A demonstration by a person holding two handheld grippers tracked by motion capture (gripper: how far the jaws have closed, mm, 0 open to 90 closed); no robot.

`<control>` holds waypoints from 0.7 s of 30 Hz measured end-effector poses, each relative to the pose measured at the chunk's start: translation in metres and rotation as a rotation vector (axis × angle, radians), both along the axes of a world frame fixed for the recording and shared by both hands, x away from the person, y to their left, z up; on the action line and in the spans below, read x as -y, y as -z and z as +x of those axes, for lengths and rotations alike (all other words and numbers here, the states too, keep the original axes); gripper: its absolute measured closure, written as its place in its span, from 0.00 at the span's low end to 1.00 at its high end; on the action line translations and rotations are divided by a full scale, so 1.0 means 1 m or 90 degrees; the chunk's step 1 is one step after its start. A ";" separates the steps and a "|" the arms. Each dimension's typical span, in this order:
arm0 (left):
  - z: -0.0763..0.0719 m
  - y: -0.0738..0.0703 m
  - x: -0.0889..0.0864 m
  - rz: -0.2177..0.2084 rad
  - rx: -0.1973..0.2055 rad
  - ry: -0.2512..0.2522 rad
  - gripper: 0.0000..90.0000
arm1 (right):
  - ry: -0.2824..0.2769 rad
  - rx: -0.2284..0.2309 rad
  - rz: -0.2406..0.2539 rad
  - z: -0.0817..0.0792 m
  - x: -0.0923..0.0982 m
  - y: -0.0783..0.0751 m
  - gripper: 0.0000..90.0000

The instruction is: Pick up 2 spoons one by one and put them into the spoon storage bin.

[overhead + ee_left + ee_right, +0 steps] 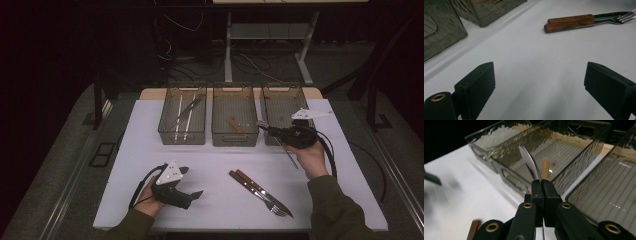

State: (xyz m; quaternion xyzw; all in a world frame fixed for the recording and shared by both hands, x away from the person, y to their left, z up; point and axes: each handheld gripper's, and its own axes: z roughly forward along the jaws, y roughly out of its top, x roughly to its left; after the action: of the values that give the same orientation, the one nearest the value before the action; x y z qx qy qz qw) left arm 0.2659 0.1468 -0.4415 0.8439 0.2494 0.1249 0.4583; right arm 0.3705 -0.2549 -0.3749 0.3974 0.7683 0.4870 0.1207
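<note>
The right tongs (541, 187), clamped on a thin metal utensil (530, 163) at right of centre by the bins (233, 114), could let it pivot and slip; left tongs (539, 85) gape empty

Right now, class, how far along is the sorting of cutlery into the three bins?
Looks done: the left bin holds long thin utensils and the middle bin a wooden-handled piece. In hand: the right gripper, shut on a metal utensil, hangs by the right bin. Left: a wooden-handled knife and fork lie on the table; the left gripper is open.
</note>
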 end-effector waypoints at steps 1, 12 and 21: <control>0.000 0.000 0.000 0.001 0.001 0.001 0.09 | 0.004 0.004 0.001 0.003 -0.002 -0.001 0.99; 0.000 0.000 0.000 -0.002 0.000 0.001 0.09 | 0.027 0.012 0.028 0.034 -0.022 -0.013 0.99; 0.000 -0.001 -0.001 -0.008 -0.001 0.002 0.09 | 0.037 0.029 0.029 0.056 -0.048 -0.026 0.99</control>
State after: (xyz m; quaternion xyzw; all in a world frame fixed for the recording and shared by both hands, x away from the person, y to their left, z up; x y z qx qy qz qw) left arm 0.2661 0.1474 -0.4408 0.8414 0.2492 0.1224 0.4637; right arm 0.4269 -0.2066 -0.3489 0.4111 0.7419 0.5099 0.1434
